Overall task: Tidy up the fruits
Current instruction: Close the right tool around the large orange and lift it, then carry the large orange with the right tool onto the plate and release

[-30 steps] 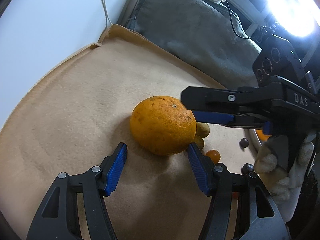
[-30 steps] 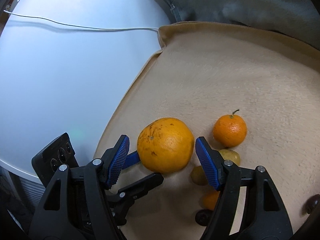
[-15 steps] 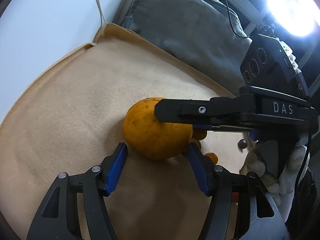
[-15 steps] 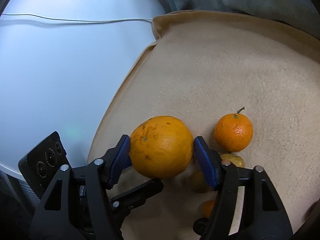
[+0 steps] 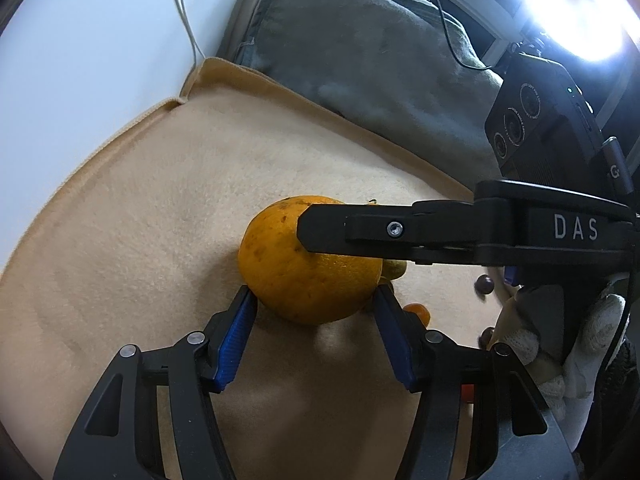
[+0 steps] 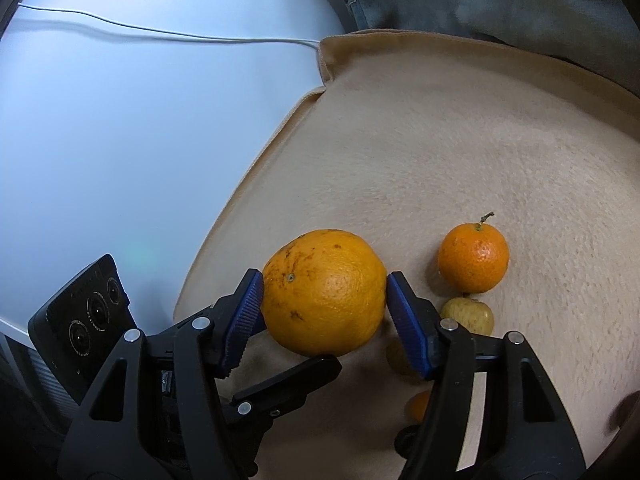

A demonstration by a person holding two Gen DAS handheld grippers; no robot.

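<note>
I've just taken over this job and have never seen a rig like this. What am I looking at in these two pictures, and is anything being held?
There is no robot. A person holds a two-finger clamp tool in each hand, and each tool carries a wide-angle camera that looks along its fingers.

One picture is from the left tool. The right tool reaches in from the right of it, gripped by a gloved hand. The other picture is from the right tool.

A beige cloth lies on a white table. On the cloth are a large orange, a small orange with a stem, a yellowish fruit and a few smaller pieces.

The right tool's blue pads press on both sides of the large orange, so it is gripped. The left tool is open around it.
</note>
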